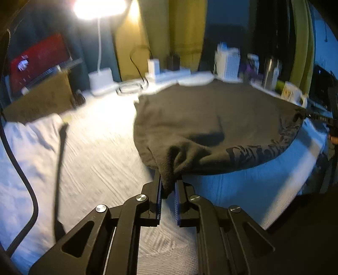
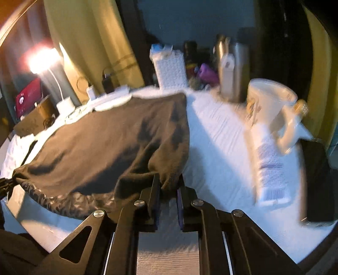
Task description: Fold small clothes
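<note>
Only the right wrist view shows the white ceramic mug [image 2: 272, 105] and the flat printed white packet [image 2: 270, 167] lying on the right; only the left wrist view shows the black cable [image 1: 60, 169] on the left. The dark brown soft knit garment [image 1: 211, 127] lies spread on the counter [image 1: 95, 158], which is covered in ribbed white cloth, its near edge lifted. The left gripper [image 1: 168, 186] is clamped on one near corner, the right gripper [image 2: 168, 186] on the other (both frames are motion-blurred). A lit white desk lamp [image 1: 99, 8] glares far left before yellow curtains [image 1: 181, 31].
</note>
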`<state>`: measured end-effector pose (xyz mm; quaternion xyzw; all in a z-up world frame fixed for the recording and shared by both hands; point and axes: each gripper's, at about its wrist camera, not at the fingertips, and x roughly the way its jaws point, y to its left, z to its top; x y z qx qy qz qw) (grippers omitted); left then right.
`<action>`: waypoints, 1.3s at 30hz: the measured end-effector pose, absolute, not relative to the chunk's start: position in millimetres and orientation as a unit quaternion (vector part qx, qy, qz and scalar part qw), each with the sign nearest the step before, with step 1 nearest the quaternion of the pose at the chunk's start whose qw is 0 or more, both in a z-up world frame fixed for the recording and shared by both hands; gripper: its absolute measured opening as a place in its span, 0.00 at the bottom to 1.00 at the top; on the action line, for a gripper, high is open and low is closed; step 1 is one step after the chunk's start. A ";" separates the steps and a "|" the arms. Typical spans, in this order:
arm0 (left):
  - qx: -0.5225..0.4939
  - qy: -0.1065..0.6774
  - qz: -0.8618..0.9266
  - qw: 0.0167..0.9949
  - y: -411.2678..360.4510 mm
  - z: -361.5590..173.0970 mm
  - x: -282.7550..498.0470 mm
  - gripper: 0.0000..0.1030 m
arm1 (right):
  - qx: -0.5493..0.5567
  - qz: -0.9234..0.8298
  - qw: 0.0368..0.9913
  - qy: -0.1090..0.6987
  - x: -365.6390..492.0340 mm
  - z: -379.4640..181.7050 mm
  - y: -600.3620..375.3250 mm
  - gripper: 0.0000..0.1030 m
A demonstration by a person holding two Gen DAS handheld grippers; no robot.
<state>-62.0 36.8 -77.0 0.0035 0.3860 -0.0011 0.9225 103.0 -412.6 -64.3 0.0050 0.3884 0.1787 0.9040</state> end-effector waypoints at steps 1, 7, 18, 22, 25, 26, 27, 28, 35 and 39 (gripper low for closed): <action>0.011 0.380 0.004 0.925 37.1 -71.3 -62.5 0.08 | -0.001 0.178 0.906 0.384 102.4 -59.0 -413.3 0.12; 0.021 0.414 0.015 0.910 40.5 -90.7 -59.8 0.07 | -0.005 0.163 0.897 0.411 105.2 -75.1 -419.2 0.12; 0.009 0.460 0.018 0.888 47.3 -120.5 -59.9 0.06 | -0.040 0.077 0.898 0.432 95.0 -102.9 -445.3 0.12; 0.005 0.461 0.019 0.887 48.1 -119.6 -62.8 0.07 | -0.048 0.061 0.901 0.427 96.2 -98.6 -449.4 0.12; -0.005 0.461 0.019 0.887 51.4 -115.4 -65.1 0.11 | -0.049 0.057 0.903 0.422 95.8 -91.3 -450.1 0.12; -0.013 0.458 0.012 0.889 53.8 -112.3 -65.7 0.11 | -0.049 0.058 0.905 0.419 95.5 -88.2 -449.2 0.12; -0.019 0.456 0.005 0.890 54.9 -110.2 -66.3 0.11 | -0.052 0.060 0.906 0.416 95.0 -85.0 -447.0 0.12; -0.022 0.454 0.007 0.891 56.3 -107.5 -66.9 0.17 | -0.055 0.062 0.907 0.413 95.3 -82.0 -443.4 0.12; -0.069 0.422 0.036 0.903 71.7 -91.9 -64.1 0.55 | -0.074 0.092 0.908 0.401 95.2 -70.1 -413.3 0.17; -0.059 0.421 0.028 0.905 62.9 -89.9 -51.5 0.55 | -0.079 0.105 0.906 0.402 99.3 -71.4 -400.1 0.17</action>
